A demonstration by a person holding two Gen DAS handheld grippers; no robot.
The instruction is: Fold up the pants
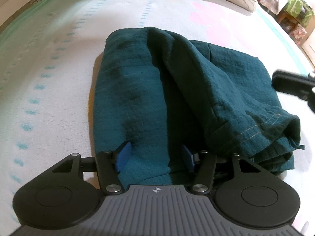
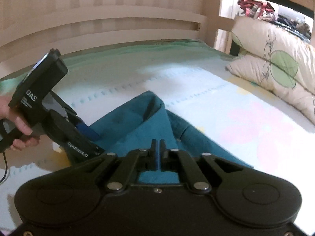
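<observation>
The crinkly teal pants (image 1: pixel 157 90) lie folded on the soft bed (image 1: pixel 59 59), pointing away. The left gripper (image 1: pixel 155 155) is wide apart over them. The right gripper (image 2: pixel 157 149) is pinched together.

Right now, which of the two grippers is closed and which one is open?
The right gripper is closed, its blue pads pressed together at the teal pants. The left gripper is open, its pads spread apart over the pants.
</observation>
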